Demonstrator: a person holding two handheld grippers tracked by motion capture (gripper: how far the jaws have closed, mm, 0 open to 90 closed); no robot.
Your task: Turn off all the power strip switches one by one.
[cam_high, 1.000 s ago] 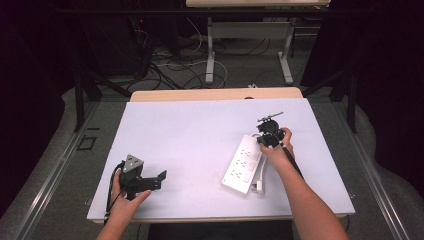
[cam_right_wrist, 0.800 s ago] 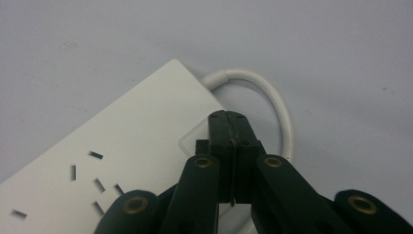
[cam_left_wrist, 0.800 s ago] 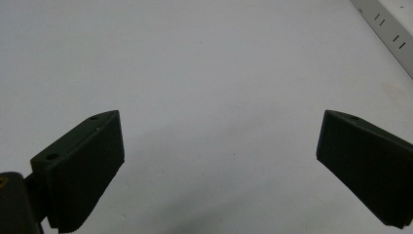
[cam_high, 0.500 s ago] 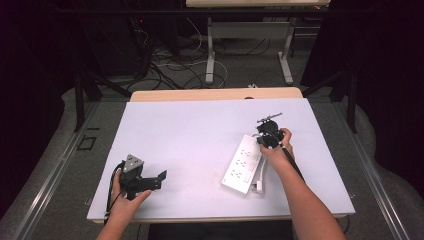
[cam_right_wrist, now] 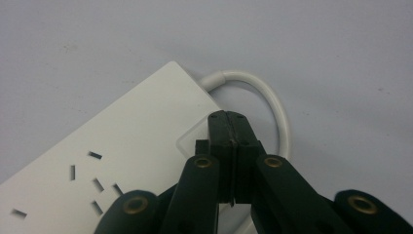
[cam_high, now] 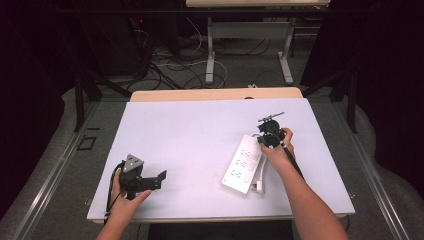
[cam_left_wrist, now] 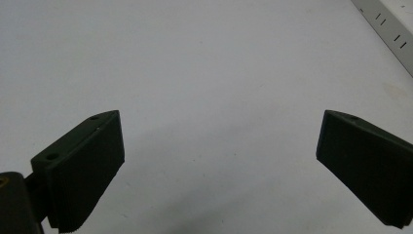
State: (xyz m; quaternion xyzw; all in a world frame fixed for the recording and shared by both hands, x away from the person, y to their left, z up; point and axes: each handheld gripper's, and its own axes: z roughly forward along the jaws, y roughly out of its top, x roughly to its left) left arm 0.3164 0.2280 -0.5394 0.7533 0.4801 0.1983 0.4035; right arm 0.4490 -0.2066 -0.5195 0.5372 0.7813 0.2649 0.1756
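Note:
A white power strip [cam_high: 243, 163] lies at an angle on the right half of the white table top [cam_high: 200, 135], its white cable [cam_right_wrist: 272, 97] looping out of its far end. My right gripper [cam_high: 270, 136] hangs over that far end with its jaws pressed together, nothing between them; in the right gripper view the tips [cam_right_wrist: 231, 122] sit just above the strip's [cam_right_wrist: 122, 156] square switch corner. My left gripper [cam_high: 145, 180] rests near the front left of the table, jaws wide apart over bare surface [cam_left_wrist: 214, 97]. A corner of the strip [cam_left_wrist: 389, 29] shows at the upper right of the left gripper view.
The strip's plug [cam_high: 257, 186] lies beside its near end, by the right forearm. A wooden strip [cam_high: 215, 94] edges the table's far side. Behind it stand desk legs [cam_high: 210, 55] and tangled cables [cam_high: 165, 65] on the floor.

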